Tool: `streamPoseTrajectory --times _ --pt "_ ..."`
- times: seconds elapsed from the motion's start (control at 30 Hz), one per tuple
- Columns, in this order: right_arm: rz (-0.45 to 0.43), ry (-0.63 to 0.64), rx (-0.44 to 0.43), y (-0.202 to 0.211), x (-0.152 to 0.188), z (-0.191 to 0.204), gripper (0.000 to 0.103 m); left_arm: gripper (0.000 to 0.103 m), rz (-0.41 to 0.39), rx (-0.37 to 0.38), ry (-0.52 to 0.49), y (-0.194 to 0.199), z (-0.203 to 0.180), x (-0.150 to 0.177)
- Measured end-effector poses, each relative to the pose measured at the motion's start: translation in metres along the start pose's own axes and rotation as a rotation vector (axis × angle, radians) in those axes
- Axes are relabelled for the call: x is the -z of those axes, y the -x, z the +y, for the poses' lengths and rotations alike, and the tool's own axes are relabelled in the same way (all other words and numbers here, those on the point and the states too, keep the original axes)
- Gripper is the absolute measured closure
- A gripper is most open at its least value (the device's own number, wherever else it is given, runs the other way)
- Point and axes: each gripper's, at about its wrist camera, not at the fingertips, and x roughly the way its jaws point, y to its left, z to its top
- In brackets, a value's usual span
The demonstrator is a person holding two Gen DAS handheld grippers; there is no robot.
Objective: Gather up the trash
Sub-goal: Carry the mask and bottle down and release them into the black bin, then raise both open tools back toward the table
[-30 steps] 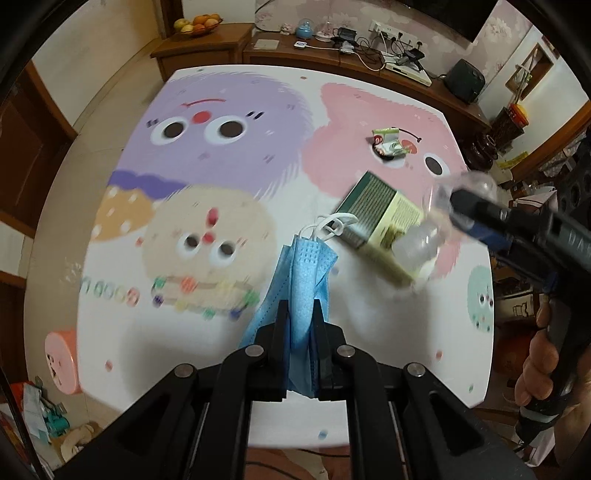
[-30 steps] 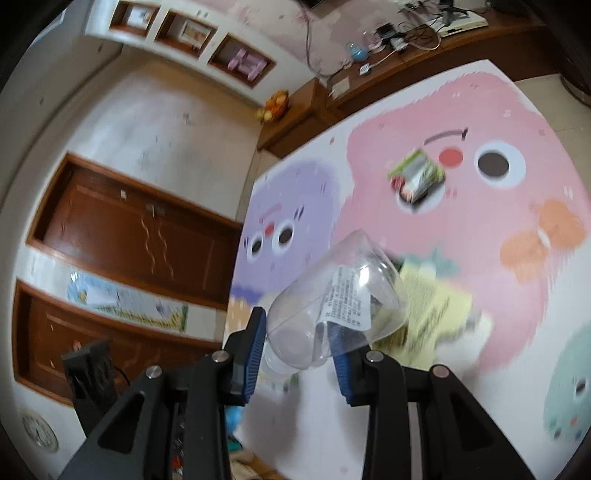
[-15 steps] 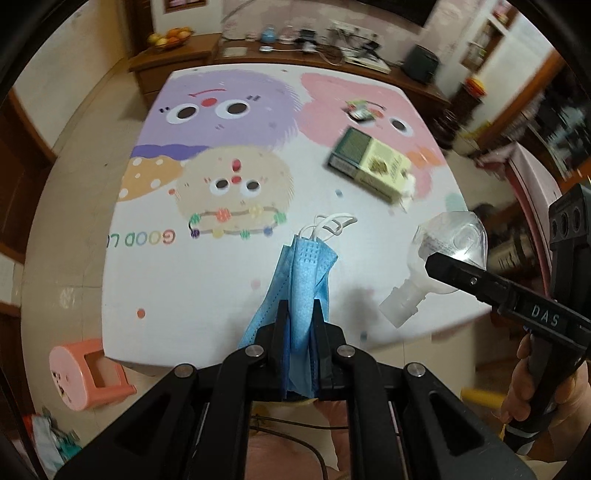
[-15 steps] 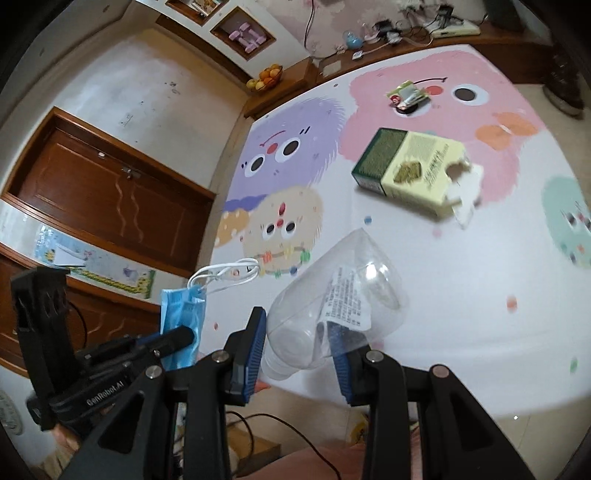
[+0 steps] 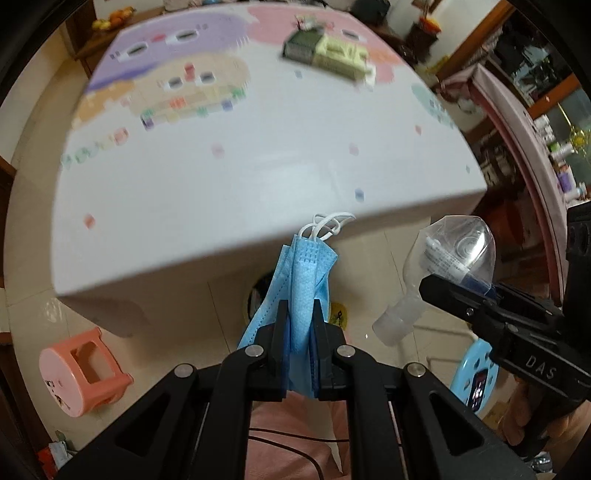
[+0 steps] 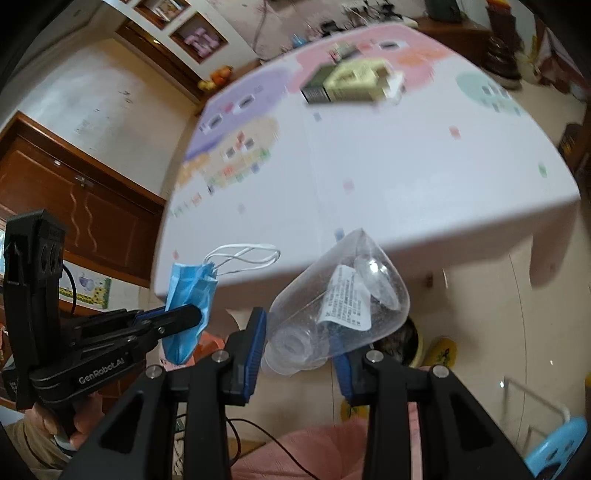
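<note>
Soft pleated blue mask (image 5: 303, 273) w/ white loops, pinched in left gripper (image 5: 297, 314); clear crumpled plastic bottle (image 6: 340, 306) clamped in right gripper (image 6: 301, 338); both angled down past table (image 5: 258, 177) edge

Box (image 5: 328, 55) lies on the table (image 5: 240, 192), stool (image 5: 83, 369) below-left

Open floor (image 5: 424, 258) below and in front of the table (image 5: 258, 192) edge, with a dark round bin opening (image 6: 404, 341) and a yellow object (image 6: 441, 350) just beside it on the tiles. Flanking obstacles: pink stool (image 5: 83, 371) low at one side, blue stool (image 5: 476, 373) at the other, cabinet doors (image 6: 74, 210) beyond the table's side. Tabletop near half bare; green-and-yellow box (image 5: 327, 50) and a small wrapper (image 5: 306, 23) stand well back toward the far edge.
</note>
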Motion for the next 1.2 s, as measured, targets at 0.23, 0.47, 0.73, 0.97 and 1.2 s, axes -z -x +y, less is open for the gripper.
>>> streamPoseTrajectory --times 0.23,0.47,0.73,0.97,1.2 --pt "0.083 0.004 0.074 -0.046 0.039 -0.035 0.069 0.096 0.062 0.008 0.02 -0.071 -0.004 0.034" --pt "0.187 0.018 0.136 -0.137 0.078 -0.09 0.069 0.095 0.101 -0.023 0.047 -0.17 0.002 0.053" --pt "0.237 0.021 0.162 -0.23 0.09 -0.142 0.068 0.09 0.111 -0.052 0.051 -0.262 0.011 0.056" --pt "0.269 0.023 0.142 -0.275 0.083 -0.152 0.057 0.057 0.099 -0.077 0.03 -0.295 0.021 0.048" --pt "0.282 0.011 0.124 -0.278 0.08 -0.144 0.049 0.045 0.078 -0.096 0.034 -0.286 0.034 0.043"
